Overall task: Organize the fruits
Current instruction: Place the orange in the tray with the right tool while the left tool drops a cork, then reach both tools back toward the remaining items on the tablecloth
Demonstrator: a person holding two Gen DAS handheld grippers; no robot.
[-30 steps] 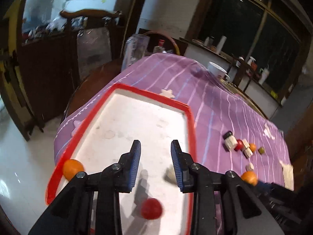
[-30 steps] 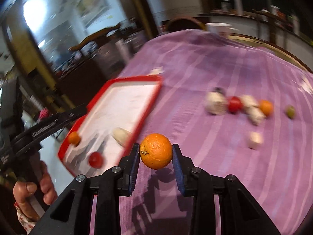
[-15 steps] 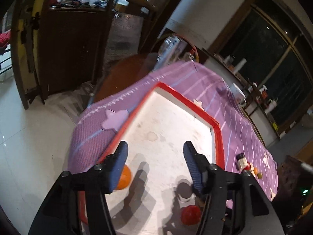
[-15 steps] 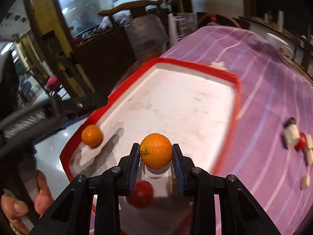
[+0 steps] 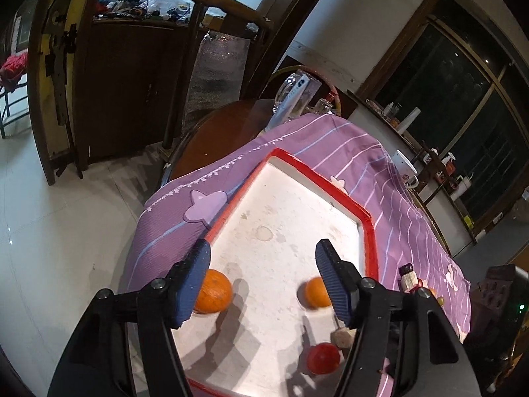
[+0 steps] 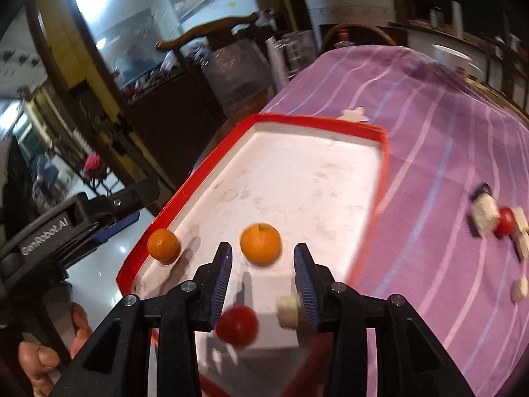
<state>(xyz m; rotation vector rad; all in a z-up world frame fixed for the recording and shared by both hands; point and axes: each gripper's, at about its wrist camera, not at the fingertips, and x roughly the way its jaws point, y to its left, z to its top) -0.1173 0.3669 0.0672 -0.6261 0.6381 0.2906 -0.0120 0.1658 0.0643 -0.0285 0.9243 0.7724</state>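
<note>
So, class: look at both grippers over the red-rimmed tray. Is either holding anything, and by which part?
Nothing is held. The right gripper has just opened, its orange lying free on the tray. The left gripper has opened too, empty.

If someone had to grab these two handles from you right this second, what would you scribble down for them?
Left hand-held gripper: open, holding nothing, its jaws just widened above the tray.
Right hand-held gripper: jaws just opened; the orange it carried lies free on the tray.
In the tray now: that orange, a second orange by the left rim, a red fruit and a pale piece.
Left to do: the small pieces on the purple cloth, among them a red fruit, a small orange one and white bits; some are too blurred to name.
</note>
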